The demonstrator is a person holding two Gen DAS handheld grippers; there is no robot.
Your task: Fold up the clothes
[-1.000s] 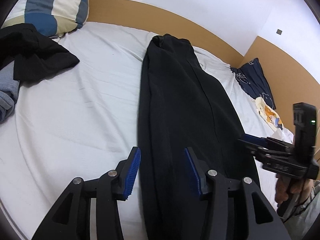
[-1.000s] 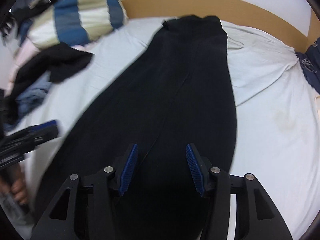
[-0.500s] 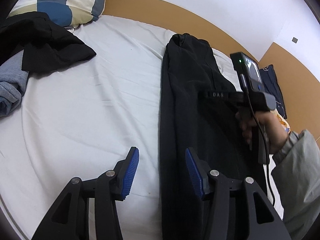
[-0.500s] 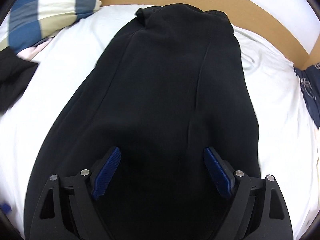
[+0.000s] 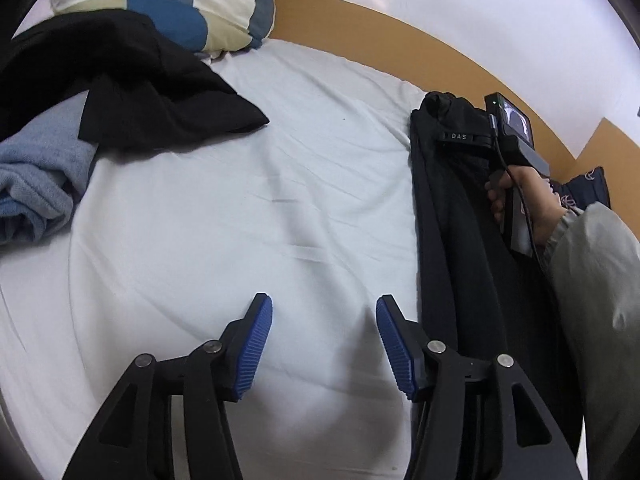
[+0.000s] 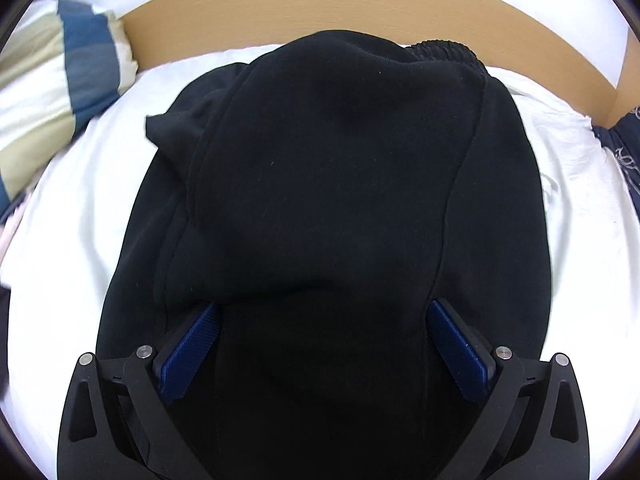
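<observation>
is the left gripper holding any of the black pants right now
No, the left gripper is open over bare white sheet, with the black pants lying off to its right.

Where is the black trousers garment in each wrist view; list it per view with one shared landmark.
Left wrist view: the black trousers lie in a long strip along the right side, beside the open left claw.
Right wrist view: they fill the centre, between the open right claw's pads.
Shared landmark: the striped pillow, at upper left in both.

white bed (image 5: 248, 208), black trousers (image 6: 340, 184), pillow (image 5: 192, 4)
</observation>
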